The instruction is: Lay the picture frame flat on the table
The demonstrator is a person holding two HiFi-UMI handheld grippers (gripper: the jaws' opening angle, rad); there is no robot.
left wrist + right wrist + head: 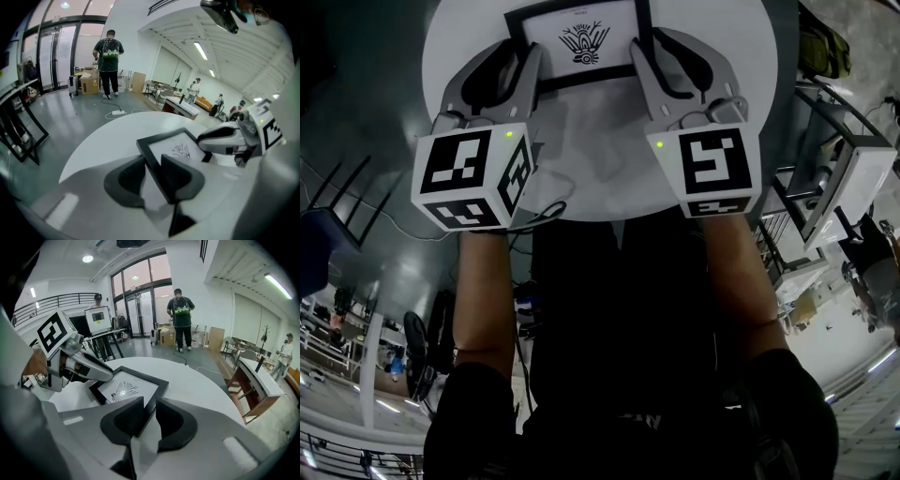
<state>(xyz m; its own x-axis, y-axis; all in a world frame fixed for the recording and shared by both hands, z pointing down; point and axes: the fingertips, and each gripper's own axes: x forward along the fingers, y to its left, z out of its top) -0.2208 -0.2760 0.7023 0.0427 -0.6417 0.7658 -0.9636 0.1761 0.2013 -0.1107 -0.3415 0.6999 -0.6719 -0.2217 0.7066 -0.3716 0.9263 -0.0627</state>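
Nothing legible is showing in any view. On the desk (600,159), the picture frame (584,42) is carrying a black line drawing with one tiny line of print above it, too small to read. The cubes on the left tool (517,56) and right tool (653,47) are showing only black-and-white square code patterns, no letters or digits. In the background, a monitor (98,316) is displaying a window whose content is blurring out. The cardboard boxes (165,336) are showing no print that can be made out.
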